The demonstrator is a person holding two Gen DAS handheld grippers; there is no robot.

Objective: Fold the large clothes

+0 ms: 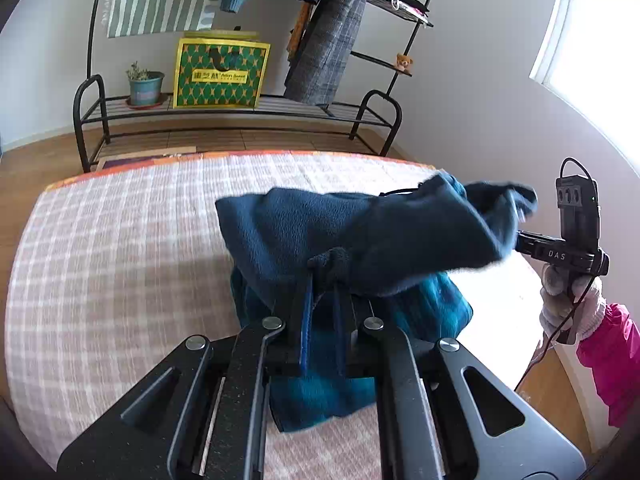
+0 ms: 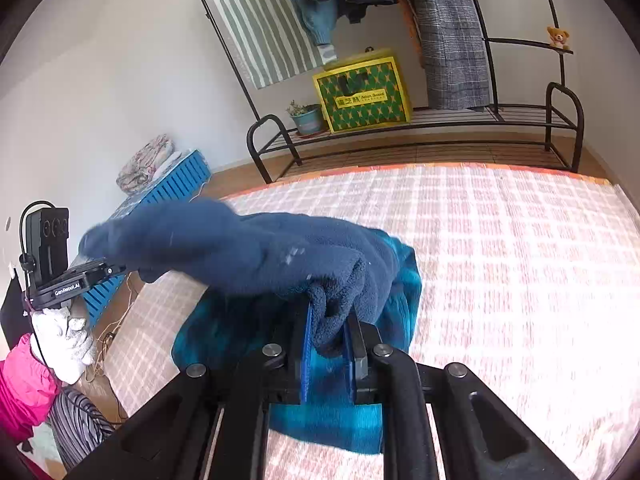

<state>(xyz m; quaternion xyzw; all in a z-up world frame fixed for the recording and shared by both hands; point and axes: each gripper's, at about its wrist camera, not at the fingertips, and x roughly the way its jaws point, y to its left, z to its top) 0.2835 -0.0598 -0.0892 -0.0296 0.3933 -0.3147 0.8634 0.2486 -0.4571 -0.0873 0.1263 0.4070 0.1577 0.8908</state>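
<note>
A dark blue fleece garment (image 1: 340,224) hangs stretched between both grippers above the bed (image 1: 120,260). My left gripper (image 1: 324,276) is shut on a bunched fold of it near its lower edge. In the right wrist view my right gripper (image 2: 328,316) is shut on a thick roll of the same fleece garment (image 2: 248,248). A brighter teal part (image 2: 352,420) of the fabric droops below and rests on the checked pink-and-white bedcover (image 2: 500,260). A white-gloved hand (image 1: 568,304) with a pink sleeve holds the other unit at the frame's right edge; its fingertips are hidden by cloth.
Beyond the bed stands a black clothes rack (image 1: 236,114) with hanging coats, a yellow-green bag (image 1: 220,74) and a potted plant (image 1: 145,84). A blue slatted crate (image 2: 172,188) with folded cloth stands left of the bed. A bright window (image 1: 592,40) is at the right.
</note>
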